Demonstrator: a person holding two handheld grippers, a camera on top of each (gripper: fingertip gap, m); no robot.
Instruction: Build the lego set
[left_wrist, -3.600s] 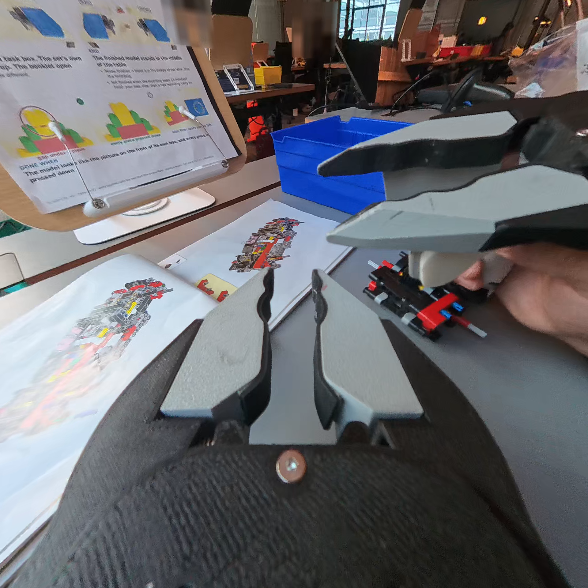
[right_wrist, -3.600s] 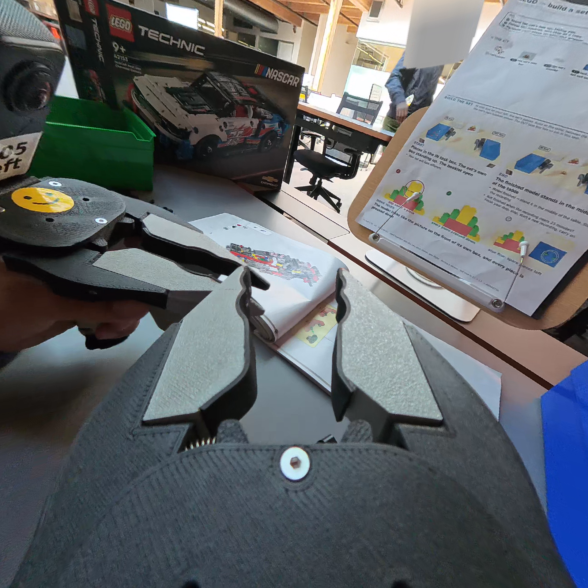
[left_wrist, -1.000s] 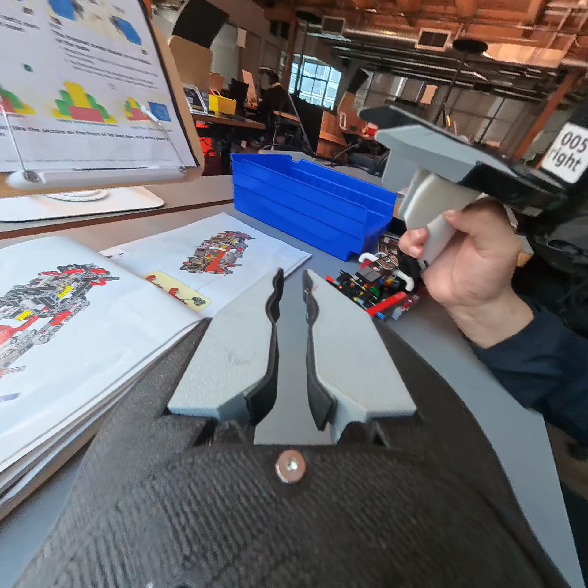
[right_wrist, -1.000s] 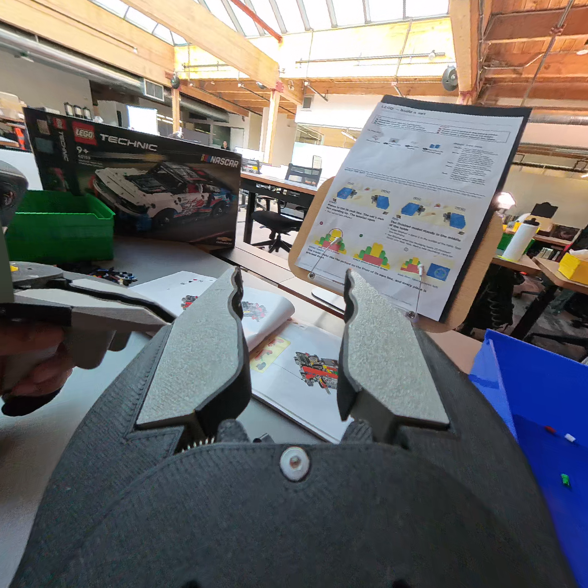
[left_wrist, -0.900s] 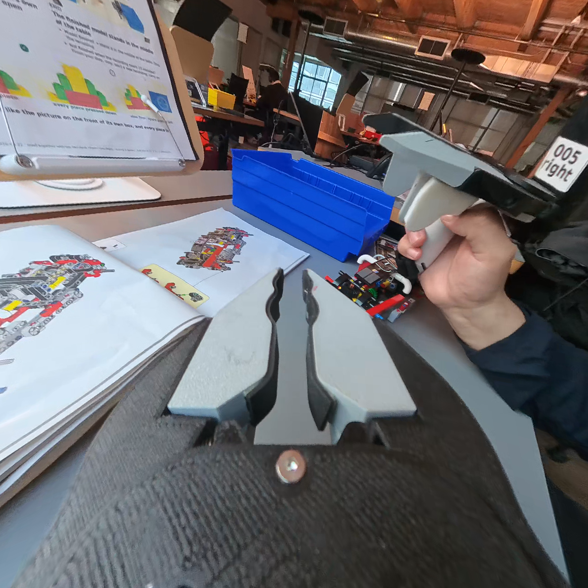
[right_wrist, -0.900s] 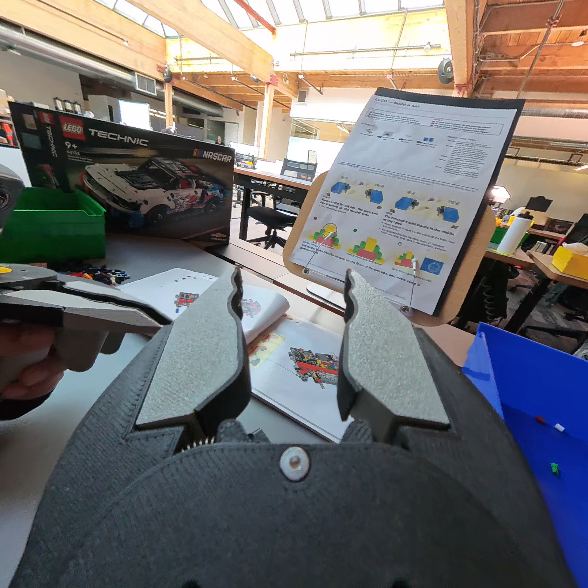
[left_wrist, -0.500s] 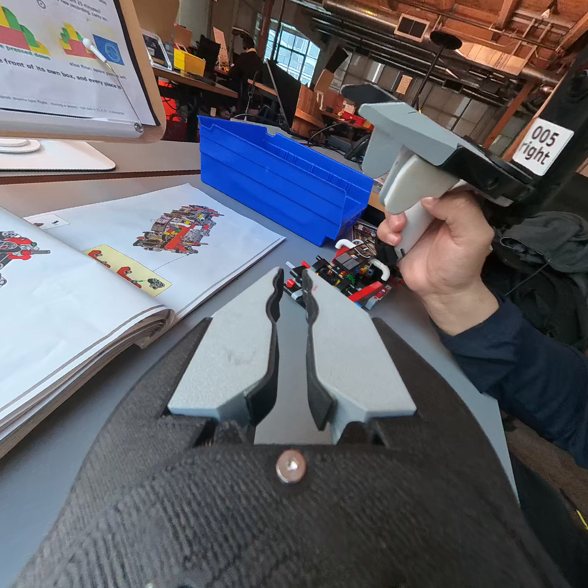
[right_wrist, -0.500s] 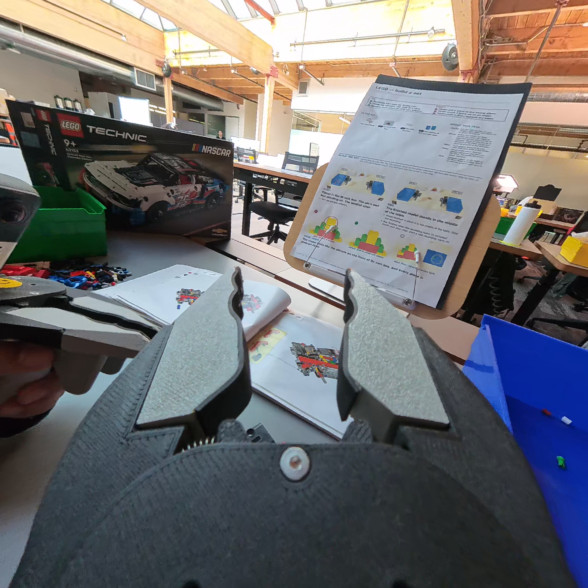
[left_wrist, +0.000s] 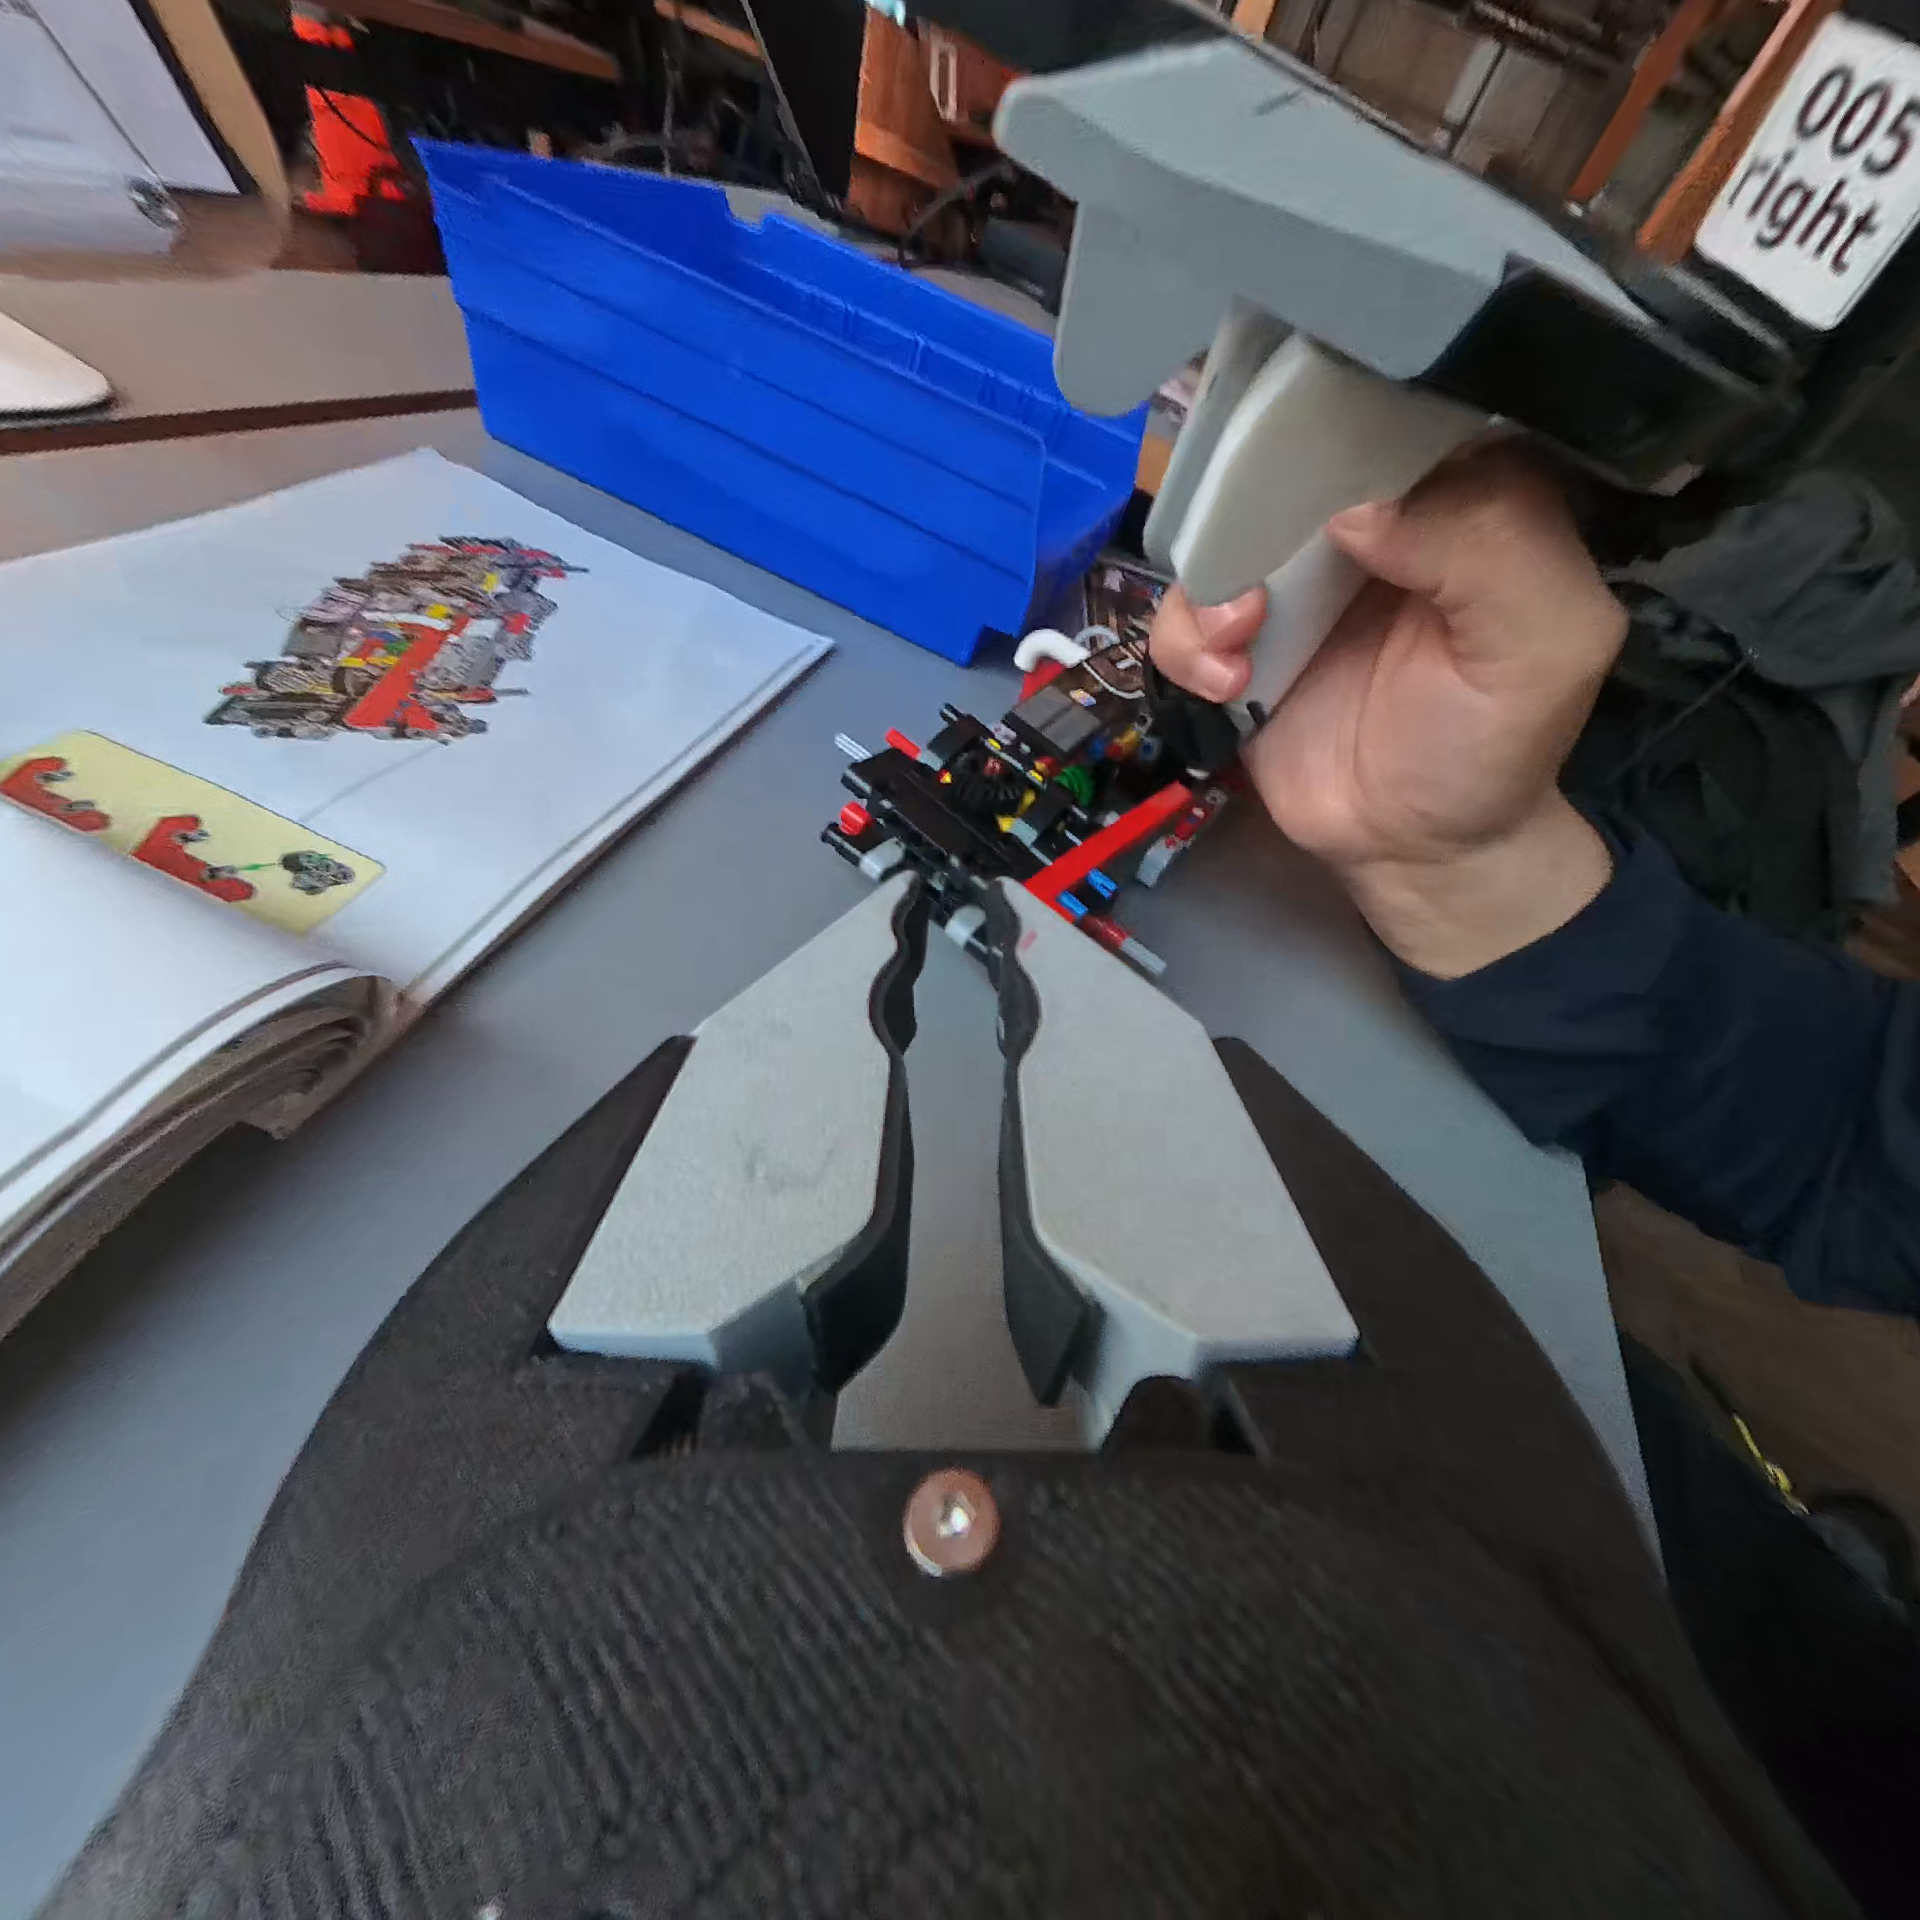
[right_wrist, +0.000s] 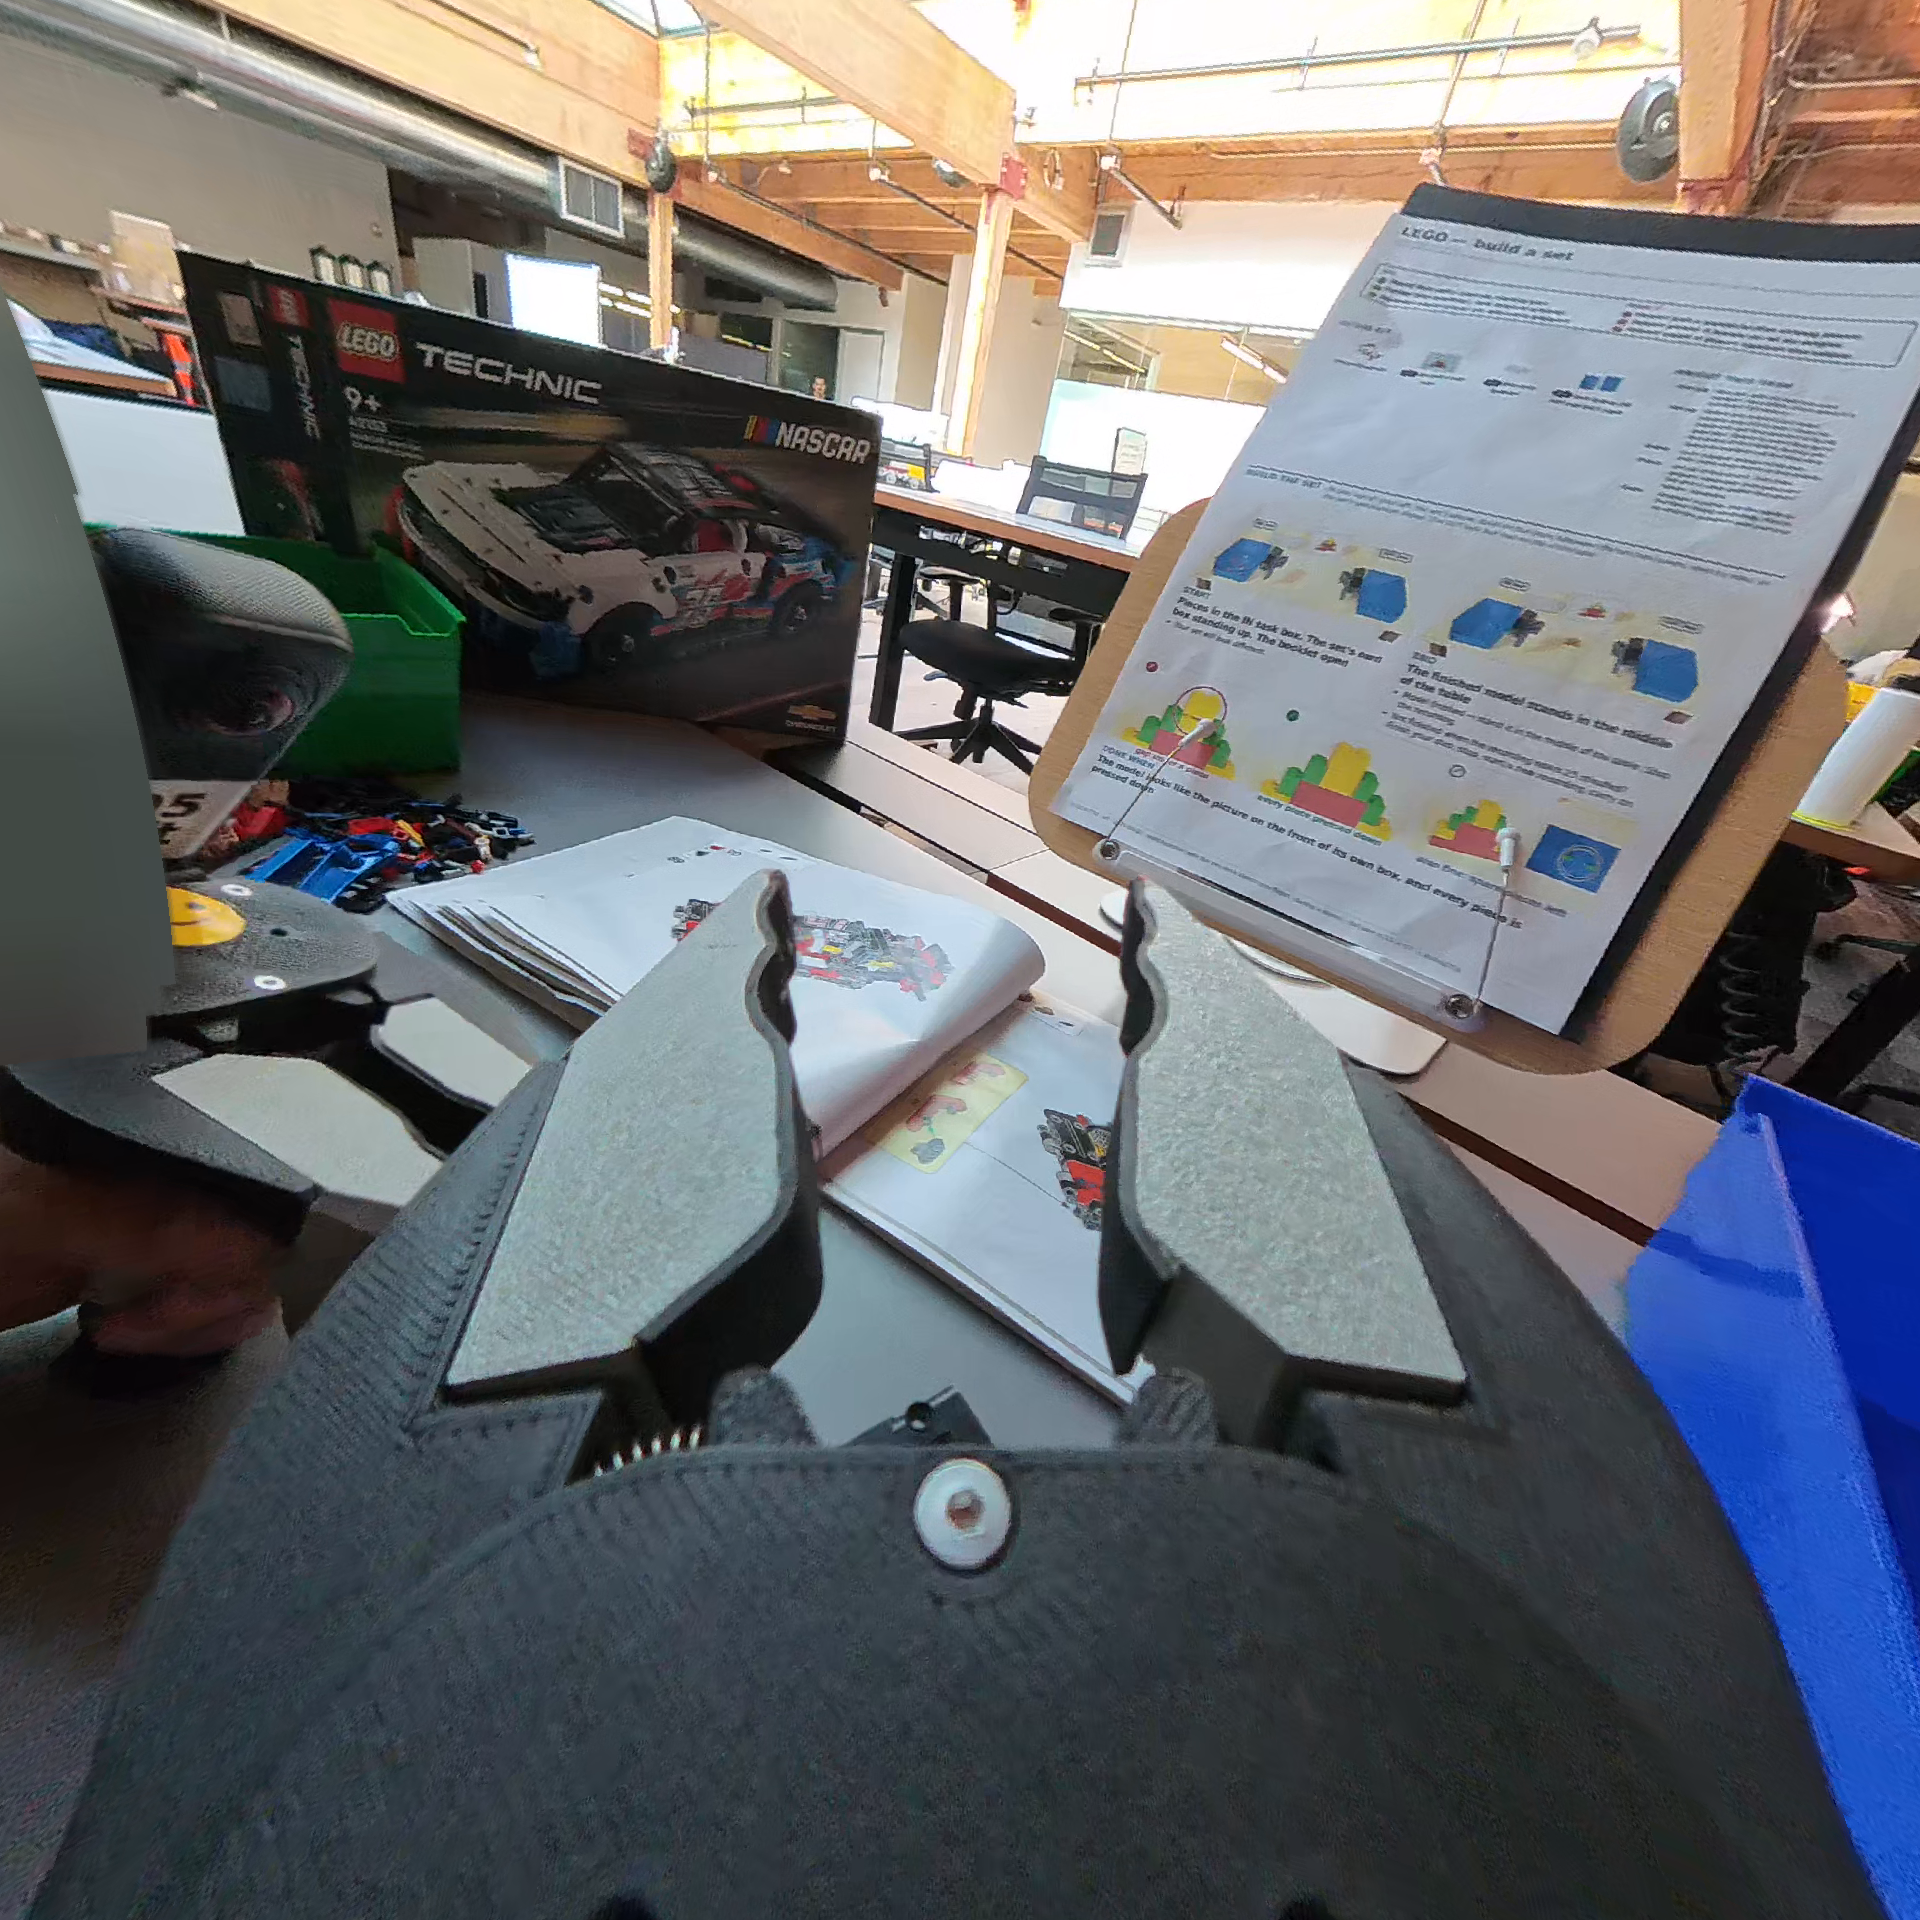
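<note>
Left wrist view: blue bin (left_wrist: 748, 395) behind brick model (left_wrist: 997, 790).

Readable print stands on four things (none of it is copied here): a white rectangular label (left_wrist: 1813, 166) on the black body of the right hand-held gripper (right_wrist: 951, 940); a dark cardboard box (right_wrist: 582, 520) pictured with a white race car, upright on the grey counter (right_wrist: 623, 769); a white printed sheet (right_wrist: 1507, 623) on a round-cornered wooden stand (right_wrist: 1714, 935); and a partly hidden white label (right_wrist: 197, 810) on the left hand-held gripper (left_wrist: 951, 904).
</note>
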